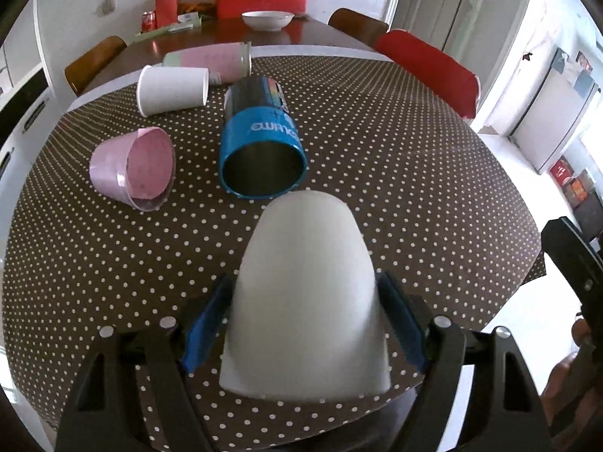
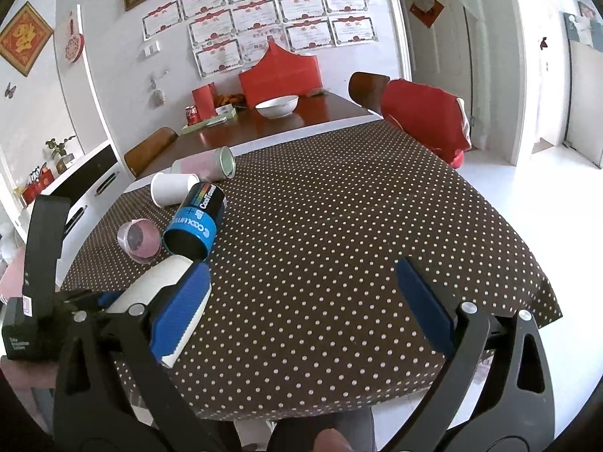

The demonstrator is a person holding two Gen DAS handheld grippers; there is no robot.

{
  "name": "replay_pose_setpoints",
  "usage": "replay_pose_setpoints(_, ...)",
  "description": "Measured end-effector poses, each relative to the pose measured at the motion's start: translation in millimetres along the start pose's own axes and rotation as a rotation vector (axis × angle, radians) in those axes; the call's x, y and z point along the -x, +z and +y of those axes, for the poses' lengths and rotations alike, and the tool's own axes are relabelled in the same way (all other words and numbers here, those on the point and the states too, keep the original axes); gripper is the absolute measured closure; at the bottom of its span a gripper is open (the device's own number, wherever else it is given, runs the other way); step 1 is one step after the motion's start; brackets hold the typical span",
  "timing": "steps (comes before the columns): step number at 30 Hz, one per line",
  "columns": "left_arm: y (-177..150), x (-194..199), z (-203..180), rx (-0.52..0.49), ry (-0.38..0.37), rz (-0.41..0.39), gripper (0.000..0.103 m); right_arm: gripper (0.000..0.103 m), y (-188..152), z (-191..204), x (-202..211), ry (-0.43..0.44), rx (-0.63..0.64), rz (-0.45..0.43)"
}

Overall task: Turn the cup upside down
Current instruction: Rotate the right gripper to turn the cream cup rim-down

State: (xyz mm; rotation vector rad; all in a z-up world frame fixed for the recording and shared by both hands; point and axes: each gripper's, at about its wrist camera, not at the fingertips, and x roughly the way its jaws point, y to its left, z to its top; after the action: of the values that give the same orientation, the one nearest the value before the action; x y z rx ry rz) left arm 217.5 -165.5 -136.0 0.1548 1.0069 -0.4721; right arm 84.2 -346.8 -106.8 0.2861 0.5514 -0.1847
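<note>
The white cup [image 1: 305, 297] lies between the blue pads of the left gripper [image 1: 301, 324], which clamp its sides, base pointing toward the blue can [image 1: 260, 143] just beyond it. The right gripper [image 2: 301, 301] hangs spread wide above the dotted tablecloth [image 2: 339, 226], holding nothing.
</note>
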Motion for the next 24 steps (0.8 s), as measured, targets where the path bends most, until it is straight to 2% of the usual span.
replay_pose_setpoints(3,-2.9,2.3,-0.4,-0.009,0.006,-0.001,0.025,0.006,0.2,3.9,0.3,0.004,0.005,0.003)
replay_pose_setpoints(8,-6.6,9.6,5.4,-0.009,-0.038,-0.012,0.025,0.006,2.0,13.0,-1.5,0.025,-0.007,0.020)
replay_pose_setpoints(11,-10.4,22.8,8.7,-0.010,-0.044,-0.061,0.025,0.006,3.7,20.5,-1.3,0.040,-0.008,0.025)
replay_pose_setpoints(15,-14.0,39.8,10.7,-0.029,0.000,-0.133,0.024,0.006,7.1,31.6,-2.8,0.060,-0.003,0.039)
replay_pose_setpoints(18,-19.5,54.8,15.1,-0.036,0.057,-0.192,0.018,0.006,11.3,45.3,-7.2,0.089,0.014,0.066)
replay_pose_setpoints(24,-31.8,87.0,44.0,0.032,0.122,-0.295,0.011,0.006,16.3,73.7,-26.5,0.158,0.050,0.170)
